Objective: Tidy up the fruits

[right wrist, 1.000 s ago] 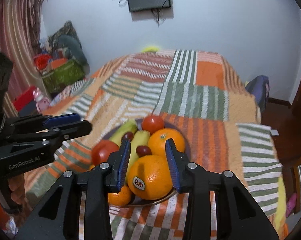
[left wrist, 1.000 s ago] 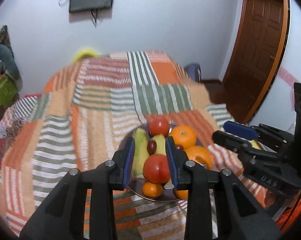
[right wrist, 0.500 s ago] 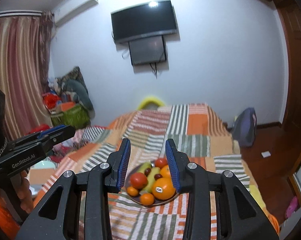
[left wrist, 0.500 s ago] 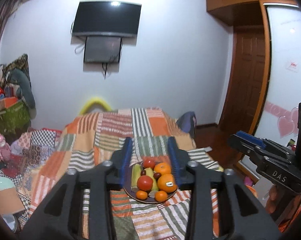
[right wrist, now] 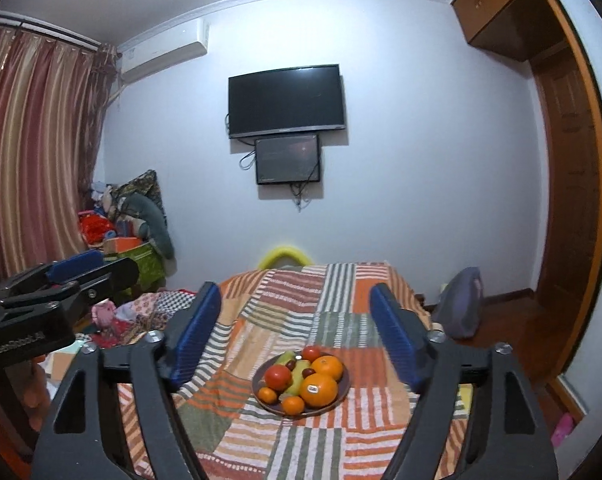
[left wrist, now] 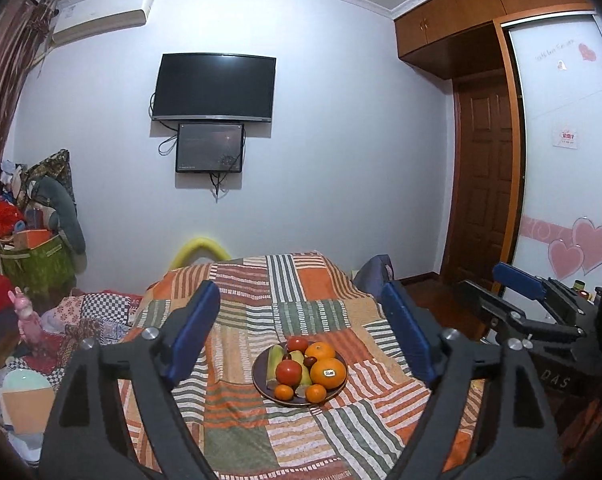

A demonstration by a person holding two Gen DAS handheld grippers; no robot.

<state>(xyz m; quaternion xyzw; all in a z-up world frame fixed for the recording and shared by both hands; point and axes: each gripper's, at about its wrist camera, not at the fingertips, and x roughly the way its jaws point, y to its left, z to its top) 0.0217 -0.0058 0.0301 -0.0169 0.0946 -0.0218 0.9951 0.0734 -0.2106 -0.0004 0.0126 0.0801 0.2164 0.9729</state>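
- The left gripper (left wrist: 301, 334) hangs above the bed (left wrist: 237, 440) with its jaws spread wide and nothing between them.
- The right gripper (right wrist: 295, 330) is held the same way, jaws wide apart and empty; from the left wrist view it shows at the right edge (left wrist: 517, 300).
- A dark plate (left wrist: 261, 380) sits on the patchwork blanket (right wrist: 261, 312), well below and ahead of both grippers.
- On the plate lie two big oranges (right wrist: 319, 390), two tomatoes (right wrist: 278, 377), two small tangerines (right wrist: 293, 405), a few dark grapes (right wrist: 308, 371) and green-yellow fruit (left wrist: 275, 356), all packed close and touching.
- A television (right wrist: 287, 101) hangs on the far wall, with a smaller screen (right wrist: 288, 159) just under it.
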